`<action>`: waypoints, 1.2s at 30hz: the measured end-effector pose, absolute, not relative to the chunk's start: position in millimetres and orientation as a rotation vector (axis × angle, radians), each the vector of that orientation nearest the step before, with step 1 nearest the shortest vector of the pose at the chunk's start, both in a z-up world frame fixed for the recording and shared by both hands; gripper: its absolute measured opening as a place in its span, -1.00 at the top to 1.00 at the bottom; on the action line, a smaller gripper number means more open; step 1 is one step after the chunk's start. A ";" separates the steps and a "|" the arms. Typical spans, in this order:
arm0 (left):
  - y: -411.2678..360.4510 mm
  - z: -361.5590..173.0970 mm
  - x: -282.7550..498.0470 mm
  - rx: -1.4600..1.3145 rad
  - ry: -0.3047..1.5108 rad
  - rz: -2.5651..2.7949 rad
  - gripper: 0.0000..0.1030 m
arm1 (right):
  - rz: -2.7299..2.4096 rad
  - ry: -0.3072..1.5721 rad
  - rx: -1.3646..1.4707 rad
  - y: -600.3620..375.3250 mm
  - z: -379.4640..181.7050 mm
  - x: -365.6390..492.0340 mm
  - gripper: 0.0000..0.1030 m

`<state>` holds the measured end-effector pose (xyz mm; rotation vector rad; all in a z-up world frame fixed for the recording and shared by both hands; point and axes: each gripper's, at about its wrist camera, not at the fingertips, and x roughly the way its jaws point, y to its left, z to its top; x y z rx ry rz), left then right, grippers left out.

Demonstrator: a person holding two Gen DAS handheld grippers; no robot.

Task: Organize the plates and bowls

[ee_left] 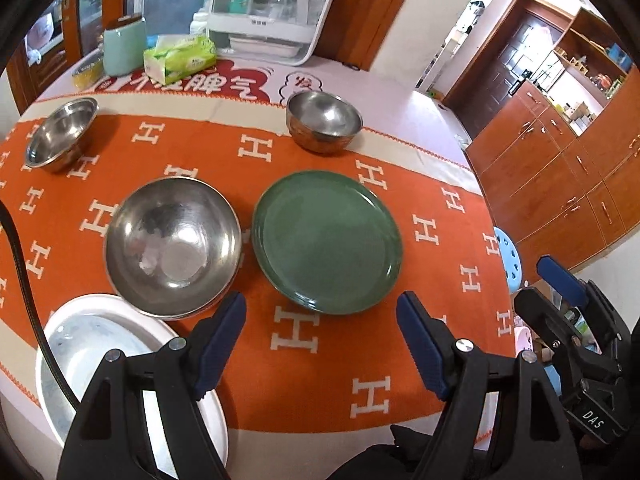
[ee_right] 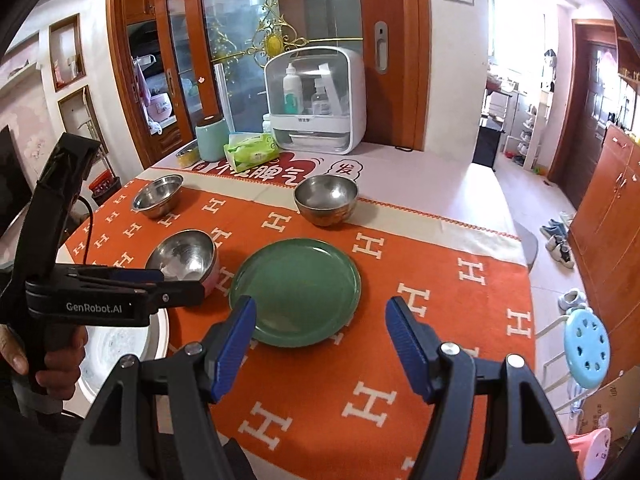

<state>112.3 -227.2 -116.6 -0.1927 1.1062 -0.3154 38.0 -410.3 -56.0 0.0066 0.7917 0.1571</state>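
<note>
While your left claw (ee_left: 322, 312) and right claw (ee_right: 320, 316) both hang open and empty over the worktop (ee_right: 400, 380), the green plate (ee_right: 296, 292) lies mid-cloth, a steel bowl (ee_left: 172, 246) just left, a white plate (ee_left: 84, 344) nearest left.

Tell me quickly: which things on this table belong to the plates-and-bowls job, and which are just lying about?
Job:
green plate
white plate
large steel bowl
steel bowl, far left
steel bowl, far right

Lying about:
tissue pack
mint-green canister
white storage box with bottles
small yellow tin
blue stool
</note>
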 end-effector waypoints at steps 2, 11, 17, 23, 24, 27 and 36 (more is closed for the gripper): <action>-230.3 -124.5 119.4 -0.195 1.132 -0.312 -0.48 | 0.161 0.806 0.021 -412.9 -62.7 44.0 -0.31; -235.4 -161.5 141.8 -0.318 1.207 -0.294 -0.48 | 0.165 0.857 0.041 -419.8 -94.2 64.0 -0.31; -239.3 -183.9 153.4 -0.348 1.248 -0.241 -0.48 | 0.176 0.879 0.069 -423.8 -114.1 74.3 -0.31; -241.8 -198.4 158.3 -0.361 1.253 -0.177 -0.48 | 0.205 0.914 0.123 -430.0 -136.6 90.2 -0.31; -241.5 -200.8 160.4 -0.360 1.259 -0.164 -0.48 | 0.212 0.918 0.131 -430.6 -139.2 92.1 -0.31; -241.9 -211.6 166.7 -0.377 1.278 -0.130 -0.48 | 0.235 0.936 0.160 -434.2 -150.1 99.2 -0.31; -252.2 -231.3 178.5 -0.349 1.297 -0.080 -0.48 | 0.276 0.940 0.212 -447.7 -173.0 122.5 -0.22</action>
